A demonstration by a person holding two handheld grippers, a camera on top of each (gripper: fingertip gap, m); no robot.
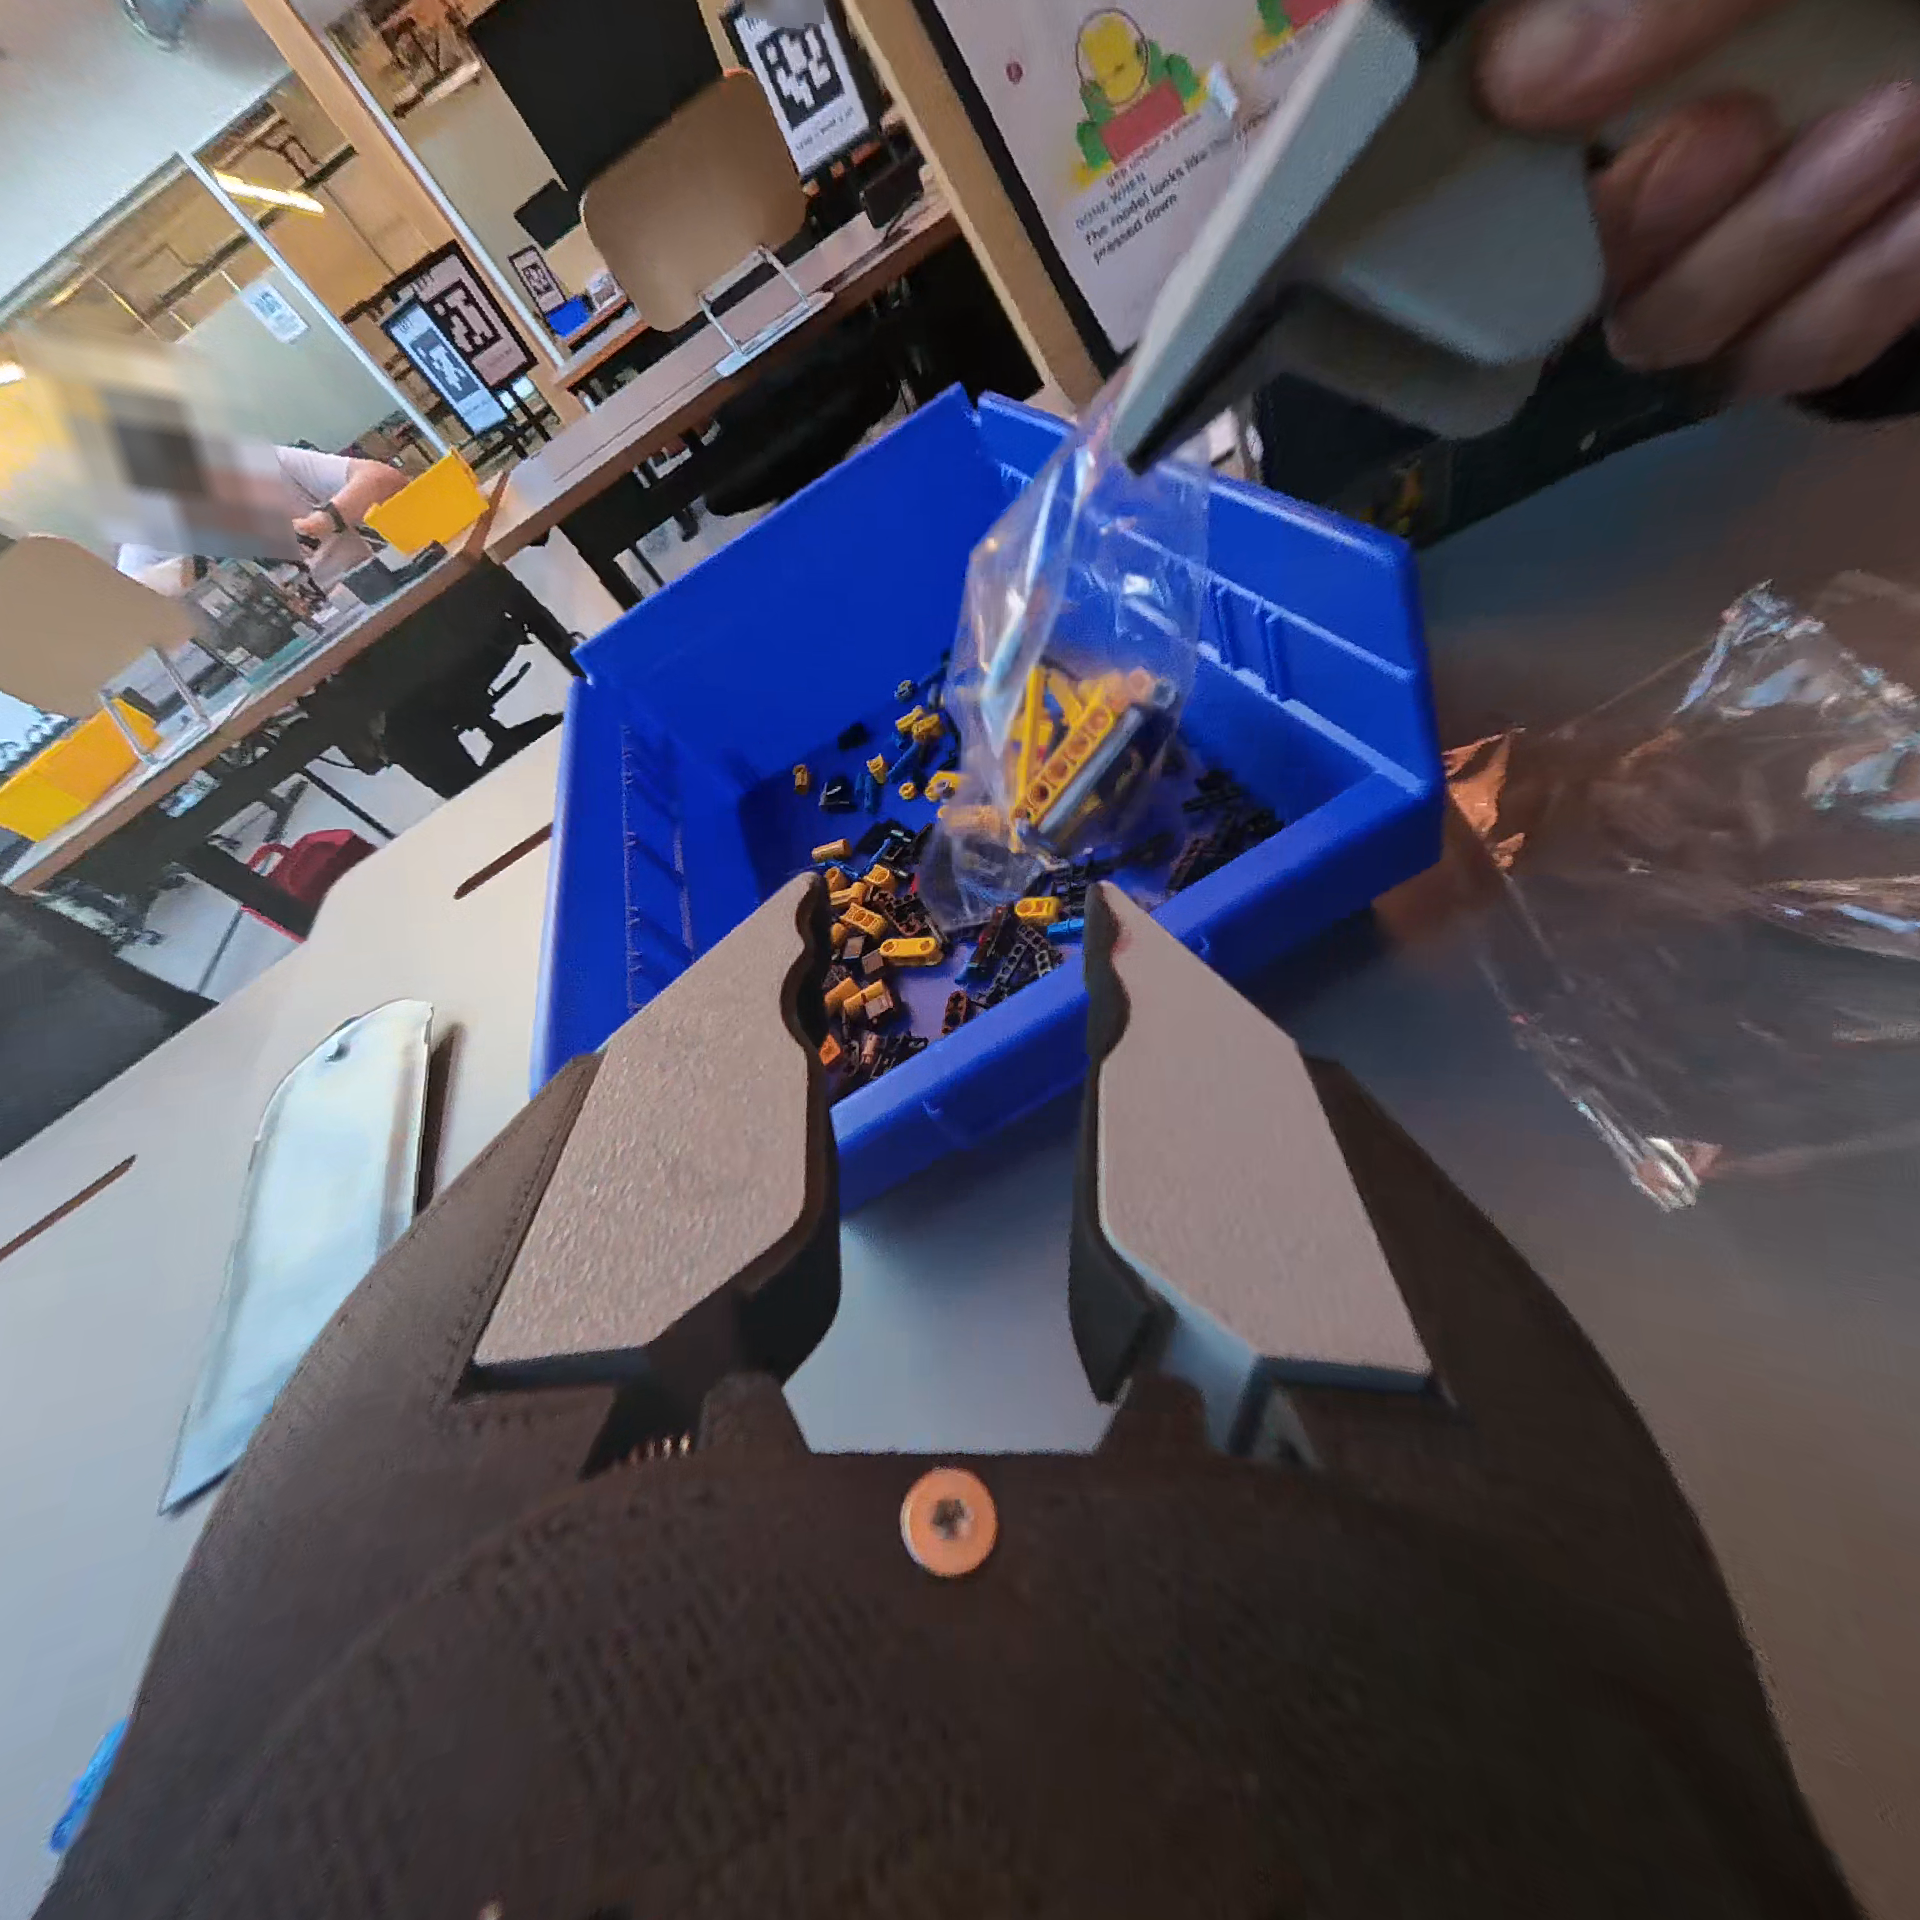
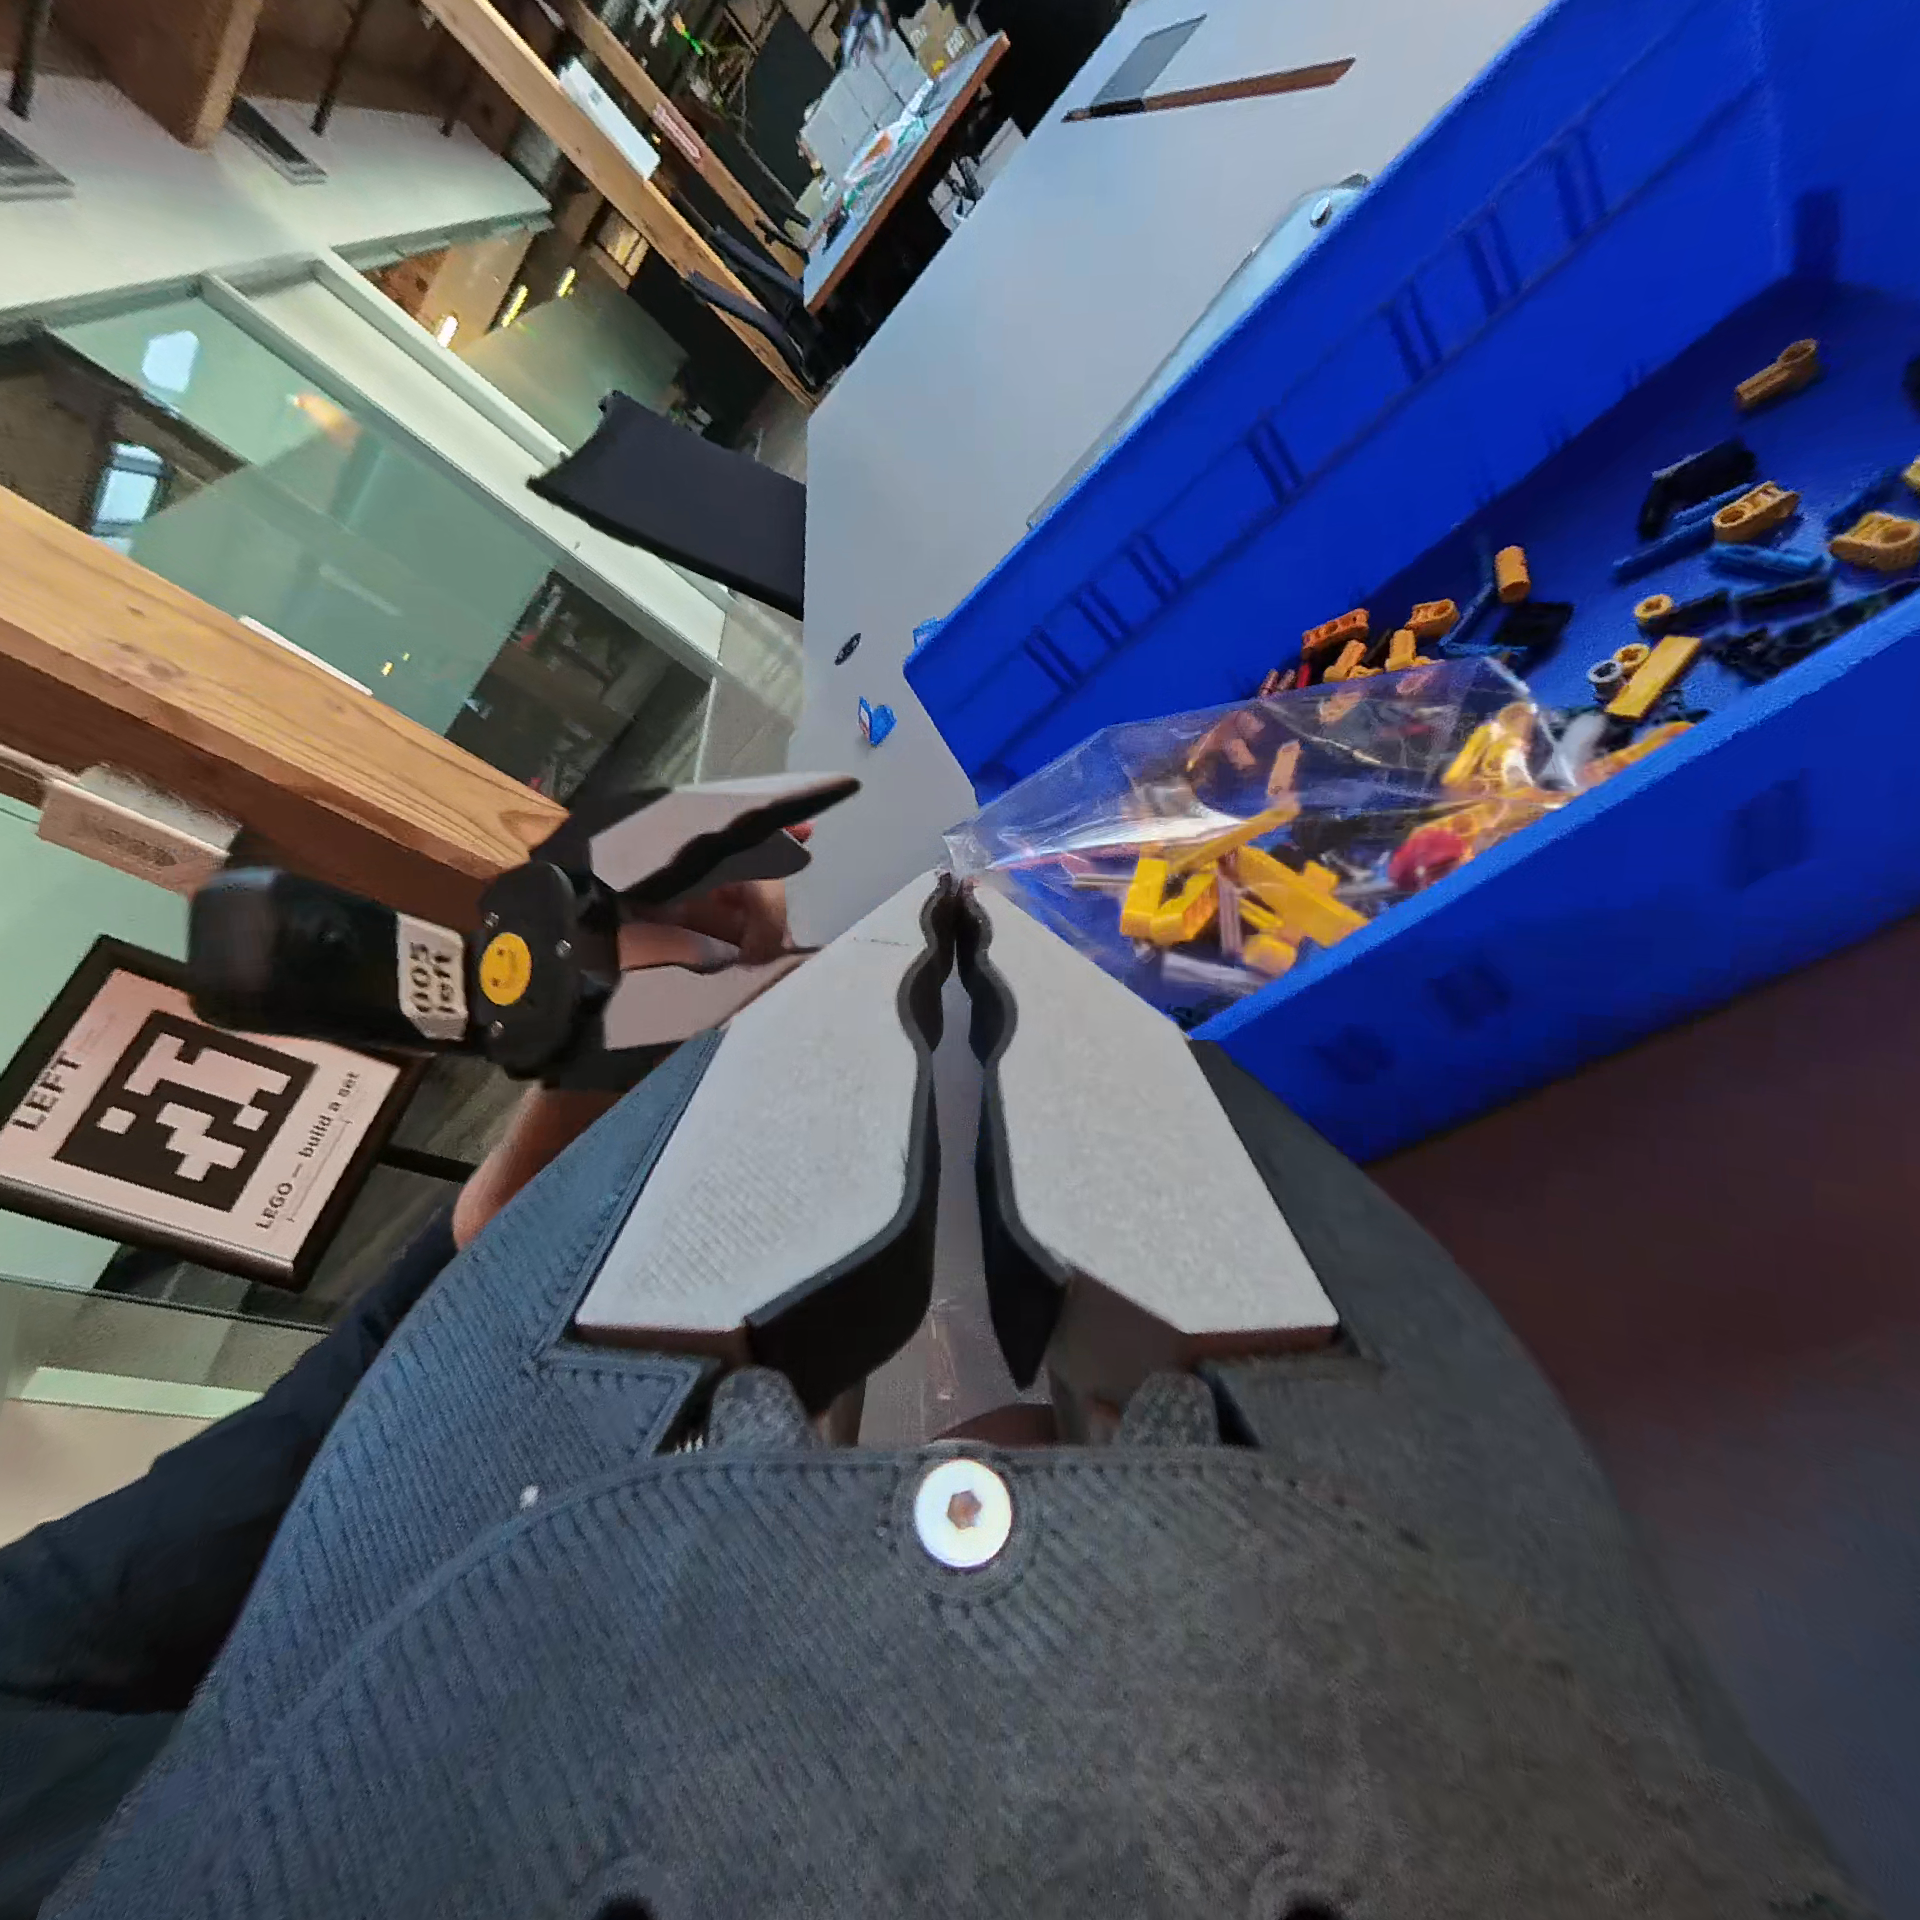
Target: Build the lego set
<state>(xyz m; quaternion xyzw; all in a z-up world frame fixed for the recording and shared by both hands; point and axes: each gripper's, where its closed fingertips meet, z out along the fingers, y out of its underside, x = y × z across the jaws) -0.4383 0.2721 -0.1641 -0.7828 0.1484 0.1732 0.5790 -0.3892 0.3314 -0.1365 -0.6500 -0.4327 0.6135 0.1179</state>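
The right gripper [image 2: 956, 896] is pinched tight on the top corner of a clear bag [image 2: 1278, 821], with no gap showing at its tips. Seen from the left wrist view, the bag [image 1: 1070, 665] hangs from that gripper [image 1: 1132, 442] over the blue bin [image 1: 727, 665], its lower end down among the loose pieces. Yellow and grey lego pieces [image 1: 1081, 748] sit bunched in the bottom of the bag, and more yellow, black and blue pieces [image 1: 894, 935] lie scattered on the bin floor. The left gripper [image 1: 951, 914] is held wide open at the near rim of the bin with nothing between its 2 fingers. An empty crumpled clear bag [image 1: 1704, 862] lies on the grey table [image 1: 1621, 1351] just right of the bin, and a flat silver pouch [image 1: 312, 1195] lies to its left
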